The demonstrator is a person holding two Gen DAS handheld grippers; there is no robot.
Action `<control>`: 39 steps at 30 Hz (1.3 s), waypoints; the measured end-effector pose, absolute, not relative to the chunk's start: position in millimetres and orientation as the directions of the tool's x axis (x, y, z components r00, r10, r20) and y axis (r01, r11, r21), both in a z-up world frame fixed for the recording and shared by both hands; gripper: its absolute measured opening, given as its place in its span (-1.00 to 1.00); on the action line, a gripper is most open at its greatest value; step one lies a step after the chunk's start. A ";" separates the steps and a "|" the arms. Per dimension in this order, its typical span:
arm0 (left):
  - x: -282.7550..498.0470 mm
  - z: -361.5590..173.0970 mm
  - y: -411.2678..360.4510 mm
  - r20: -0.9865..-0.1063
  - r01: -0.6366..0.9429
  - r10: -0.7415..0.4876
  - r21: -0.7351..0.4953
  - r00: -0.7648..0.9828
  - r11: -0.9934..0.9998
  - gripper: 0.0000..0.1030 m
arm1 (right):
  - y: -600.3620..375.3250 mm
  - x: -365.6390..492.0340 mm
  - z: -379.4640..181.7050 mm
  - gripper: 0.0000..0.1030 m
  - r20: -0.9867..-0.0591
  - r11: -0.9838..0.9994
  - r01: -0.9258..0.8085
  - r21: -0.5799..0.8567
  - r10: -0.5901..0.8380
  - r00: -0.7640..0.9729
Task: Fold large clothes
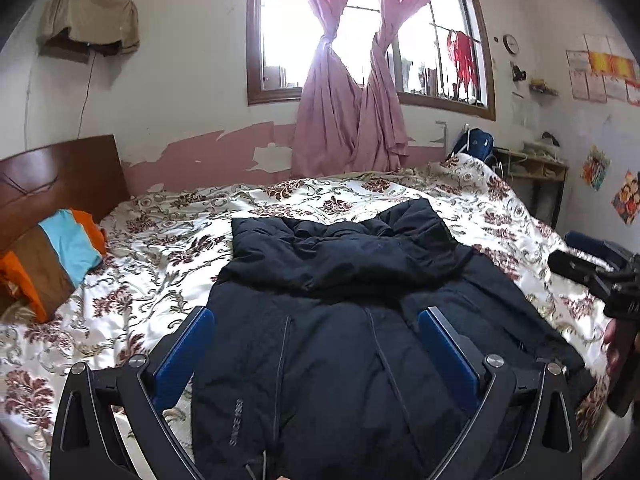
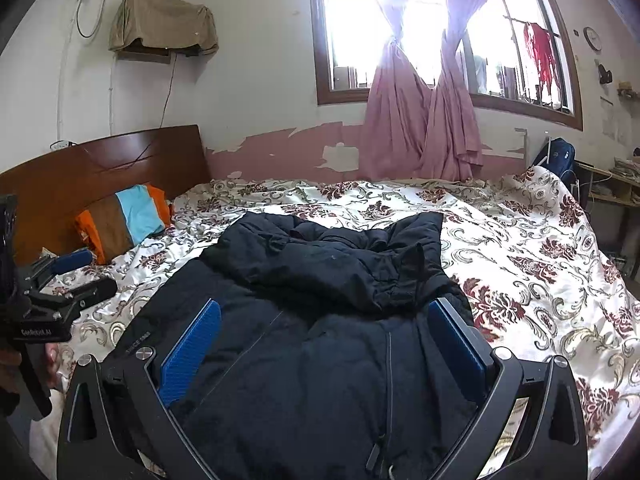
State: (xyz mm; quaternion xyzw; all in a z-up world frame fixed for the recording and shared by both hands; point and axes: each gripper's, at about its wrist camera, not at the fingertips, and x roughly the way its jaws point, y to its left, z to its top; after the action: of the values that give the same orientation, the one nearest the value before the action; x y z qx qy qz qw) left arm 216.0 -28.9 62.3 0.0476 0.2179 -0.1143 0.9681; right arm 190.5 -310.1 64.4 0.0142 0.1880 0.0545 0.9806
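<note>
Jaws on both tools were spread wide, nothing between the blue ribbed pads. Left gripper (image 1: 316, 320) hovered over the near-left part of the large dark navy padded jacket (image 1: 352, 320), w/ its left pad over the jacket's left edge & the bedspread. Right gripper (image 2: 326, 316) hovered over the jacket (image 2: 320, 340) too, more toward its right half; whether either pad touched the fabric couldn't be told.

Jacket lay spread on the bed, approx. centre, its far end bunched & folded back on itself in a thick rumpled heap. Near part lay flatter, w/ thin grey seam lines and small "SINCE" lettering at the near-left edge. It rested on a white satin bedspread w/ maroon & grey floral print (image 1: 160, 248), which covered the whole bed.

Far left, an orange, brown & light-blue striped pillow (image 1: 52, 256) leaned at the brown wooden headboard (image 1: 60, 176). Behind the bed, two pink curtains knotted at mid-height (image 2: 424, 120) hung in front of a brown-framed window (image 2: 324, 60); wall paint below was peeling. A beige cloth-covered wall unit (image 2: 164, 24) sat high on the left wall.

In the left wrist view the right tool showed at the right edge w/ a hand (image 1: 614, 344) on its grip.
</note>
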 end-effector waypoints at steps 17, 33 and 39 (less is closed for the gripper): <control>163.5 53.0 -26.8 -0.466 0.279 -0.251 -0.009 0.848 0.960 0.99 | -295.9 122.0 39.5 0.96 -0.354 0.992 -0.129 0.011 0.125 0.927; 163.1 6.6 2.2 -0.532 0.267 -0.277 -0.098 0.800 0.959 0.99 | -310.0 107.8 1.7 0.96 -0.447 0.992 -0.116 -0.048 0.083 0.890; 161.4 -12.6 17.2 -0.554 0.269 -0.314 -0.164 0.771 0.949 0.99 | -307.4 103.7 -11.5 0.96 -0.470 0.986 -0.143 -0.081 0.088 0.878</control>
State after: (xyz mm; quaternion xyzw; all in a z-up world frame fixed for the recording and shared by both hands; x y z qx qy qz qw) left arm 161.4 17.2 -12.6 -0.0376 0.3006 -0.1551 0.9403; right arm 103.7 -307.4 -11.5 -0.0566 0.2396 0.0597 0.9674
